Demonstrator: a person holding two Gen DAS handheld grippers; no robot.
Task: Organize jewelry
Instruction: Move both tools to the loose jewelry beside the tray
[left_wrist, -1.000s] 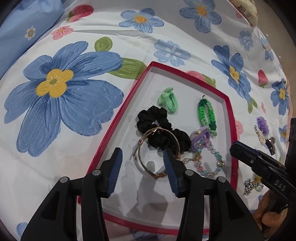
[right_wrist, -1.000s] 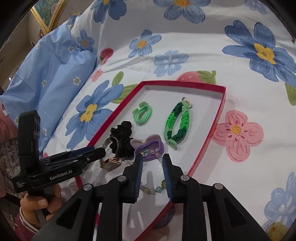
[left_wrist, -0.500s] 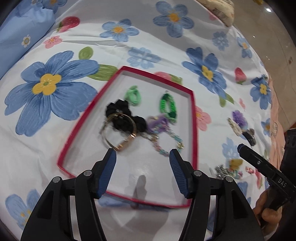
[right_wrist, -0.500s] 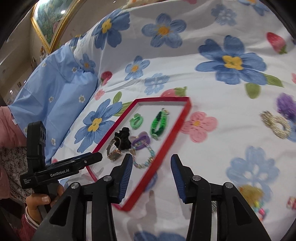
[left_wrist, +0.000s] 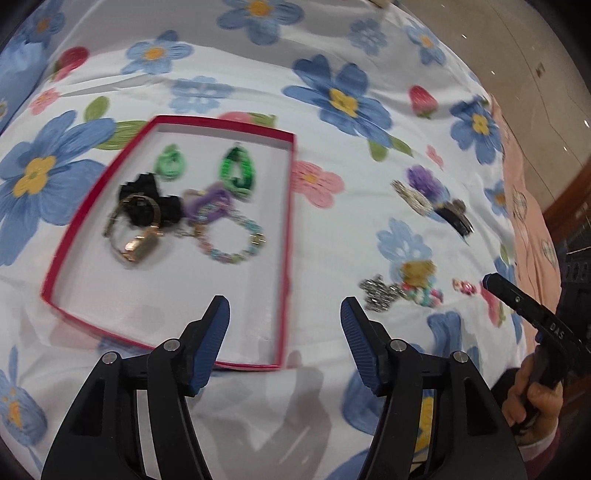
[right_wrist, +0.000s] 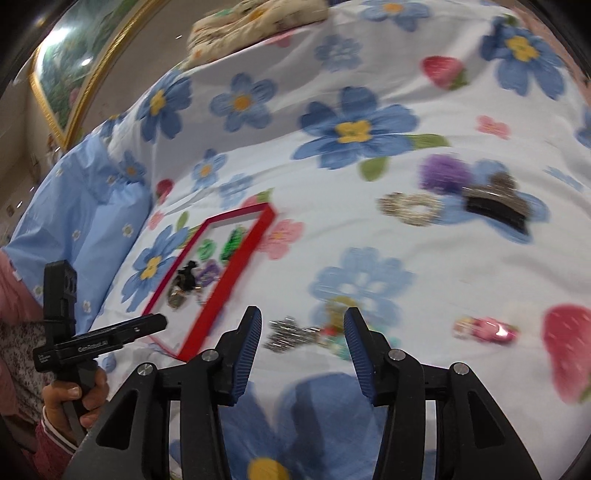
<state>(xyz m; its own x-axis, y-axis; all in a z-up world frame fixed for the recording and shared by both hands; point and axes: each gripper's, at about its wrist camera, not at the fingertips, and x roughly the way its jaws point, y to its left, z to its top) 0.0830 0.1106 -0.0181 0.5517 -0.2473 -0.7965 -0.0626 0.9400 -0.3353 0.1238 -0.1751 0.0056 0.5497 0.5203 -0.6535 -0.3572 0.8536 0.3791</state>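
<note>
A red-rimmed tray (left_wrist: 288, 229) (right_wrist: 225, 280) lies on the flowered bedsheet. It holds a gold watch (left_wrist: 138, 245), a black scrunchie (left_wrist: 142, 201), a bead bracelet (left_wrist: 232, 240), a purple tie (left_wrist: 210, 201) and two green pieces (left_wrist: 238, 171). Loose on the sheet to its right lie a silver piece (left_wrist: 376, 291) (right_wrist: 288, 334), a colourful bead piece (left_wrist: 421, 286) (right_wrist: 334, 332), a pink clip (right_wrist: 487, 328), a purple scrunchie (right_wrist: 443, 173), a glitter ring (right_wrist: 412, 208) and a black claw clip (right_wrist: 496, 206). My left gripper (left_wrist: 284, 314) is open and empty above the tray's near right corner. My right gripper (right_wrist: 303, 323) is open and empty, just before the silver and bead pieces.
A light blue pillow (right_wrist: 85, 206) lies at the left of the bed. A cream cushion (right_wrist: 258, 18) and a gold-framed picture (right_wrist: 74, 74) stand beyond. The bed's right edge and the floor (left_wrist: 535, 55) show in the left wrist view.
Both grippers have opened wider and pulled back from the tray. The right one has swung right to the loose pieces on the sheet. The watch and bracelet stay in the tray.
</note>
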